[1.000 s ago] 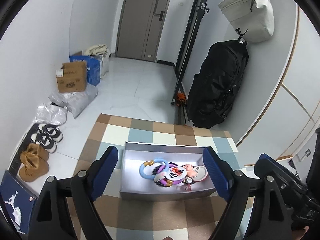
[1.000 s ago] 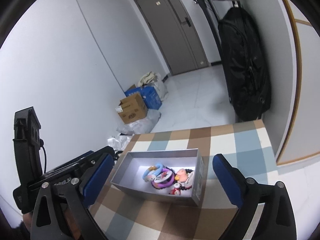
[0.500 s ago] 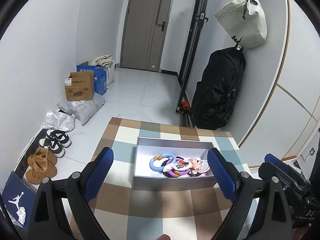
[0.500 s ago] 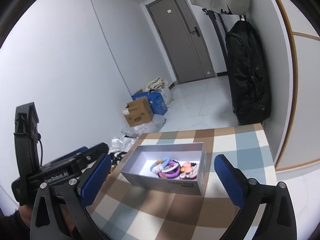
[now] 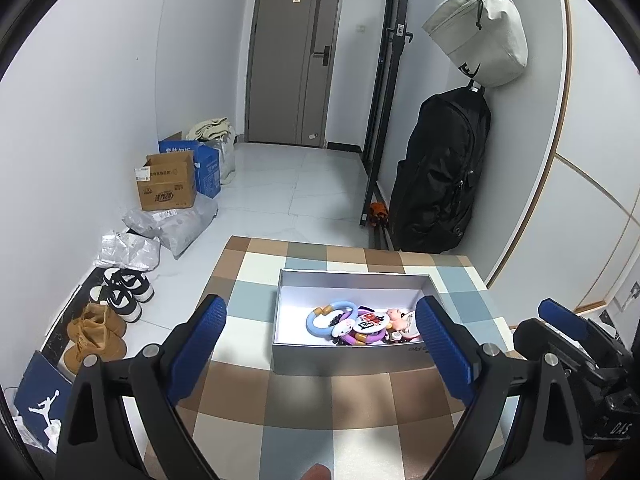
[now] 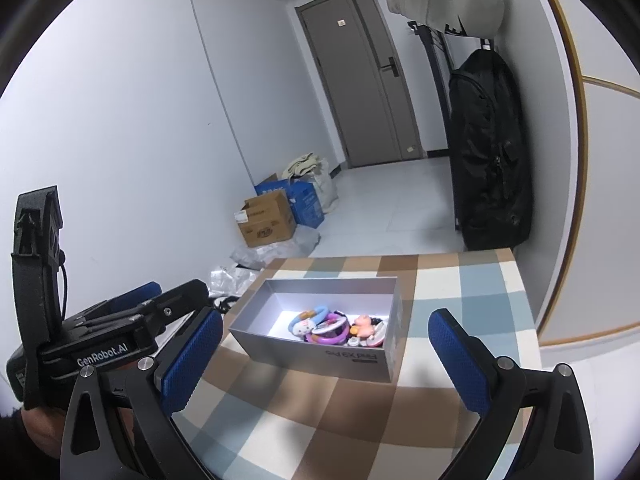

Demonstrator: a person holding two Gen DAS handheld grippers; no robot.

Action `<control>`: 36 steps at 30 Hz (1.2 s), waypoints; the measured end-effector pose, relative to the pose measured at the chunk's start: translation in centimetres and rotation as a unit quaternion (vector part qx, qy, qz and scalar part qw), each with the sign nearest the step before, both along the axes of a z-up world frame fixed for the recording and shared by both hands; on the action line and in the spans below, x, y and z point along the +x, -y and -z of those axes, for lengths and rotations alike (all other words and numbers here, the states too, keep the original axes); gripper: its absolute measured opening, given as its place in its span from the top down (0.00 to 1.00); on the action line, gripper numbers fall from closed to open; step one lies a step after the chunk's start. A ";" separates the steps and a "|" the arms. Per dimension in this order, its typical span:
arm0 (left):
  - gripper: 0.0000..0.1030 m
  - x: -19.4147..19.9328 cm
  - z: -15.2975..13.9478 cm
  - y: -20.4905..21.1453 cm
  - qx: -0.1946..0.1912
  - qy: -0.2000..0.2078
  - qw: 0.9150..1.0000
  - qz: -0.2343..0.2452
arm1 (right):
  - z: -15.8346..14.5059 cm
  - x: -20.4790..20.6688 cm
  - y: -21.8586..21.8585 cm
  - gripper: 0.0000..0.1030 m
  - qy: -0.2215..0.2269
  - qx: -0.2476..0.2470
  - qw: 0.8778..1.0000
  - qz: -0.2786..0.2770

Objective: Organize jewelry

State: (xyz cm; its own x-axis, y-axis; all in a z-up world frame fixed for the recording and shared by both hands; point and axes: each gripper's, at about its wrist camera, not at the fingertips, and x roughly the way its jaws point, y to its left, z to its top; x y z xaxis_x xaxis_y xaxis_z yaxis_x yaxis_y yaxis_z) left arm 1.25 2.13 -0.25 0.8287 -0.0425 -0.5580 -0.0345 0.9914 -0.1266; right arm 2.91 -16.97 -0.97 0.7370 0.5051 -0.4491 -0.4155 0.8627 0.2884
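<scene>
An open grey box (image 5: pixel 344 360) stands on a checked tablecloth (image 5: pixel 304 404). Inside lie a pale blue ring (image 5: pixel 320 318), a purple ring (image 5: pixel 368 337), a small pink figure (image 5: pixel 396 318) and other trinkets, heaped at the near right end. My left gripper (image 5: pixel 321 306) is open, short of the box, with nothing between its blue pads. In the right wrist view the same box (image 6: pixel 312 356) sits ahead and slightly left. My right gripper (image 6: pixel 326 316) is open too and holds nothing. The black body of the left tool (image 6: pixel 120 340) shows at that view's left edge.
A black backpack (image 5: pixel 440 176) and a pale grey bag (image 5: pixel 480 28) hang on the right wall behind the table. On the floor to the left are cardboard boxes (image 5: pixel 168 188), plastic parcels (image 5: pixel 180 224) and shoes (image 5: pixel 120 292). A grey door (image 5: pixel 296 60) closes the far end.
Both grippers have drawn back from the box, which now looks smaller and farther off in each view. The left jaws stand a little wider than a second ago.
</scene>
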 end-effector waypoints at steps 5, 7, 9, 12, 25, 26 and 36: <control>0.10 0.0 0.1 0.1 -0.003 -0.002 1.000 -0.001 | 0.0 0.0 0.2 0.00 -0.003 0.002 1.000 0.003; 0.10 -0.1 0.1 -0.1 -0.009 -0.004 1.000 -0.001 | 0.0 0.0 0.2 0.00 -0.004 0.003 1.000 0.003; 0.10 0.0 0.2 -0.2 -0.014 -0.007 1.000 -0.001 | 0.0 0.0 0.3 0.00 -0.005 0.004 1.000 0.003; 0.10 0.0 0.2 -0.3 -0.015 -0.008 1.000 -0.002 | 0.0 -0.1 0.3 0.00 -0.004 0.006 1.000 0.003; 0.10 0.2 0.1 0.0 -0.027 -0.013 1.000 0.010 | 0.1 -0.2 0.0 0.00 -0.004 0.003 1.000 0.001; 0.10 0.2 0.1 0.0 -0.027 -0.012 1.000 0.010 | 0.0 -0.2 0.0 0.00 -0.004 0.003 1.000 0.001; 0.10 0.0 0.0 -0.1 -0.029 -0.009 0.999 0.013 | 0.1 -0.3 -0.2 0.00 -0.006 0.001 1.000 0.000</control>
State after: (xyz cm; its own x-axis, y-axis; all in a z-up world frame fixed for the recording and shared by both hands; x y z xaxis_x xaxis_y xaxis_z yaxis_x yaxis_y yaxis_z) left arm 1.30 2.19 -0.25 0.8170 -0.0964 -0.5686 -0.0110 0.9831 -0.1826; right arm 2.61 -16.79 -1.03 0.7324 0.5054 -0.4563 -0.4114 0.8624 0.2948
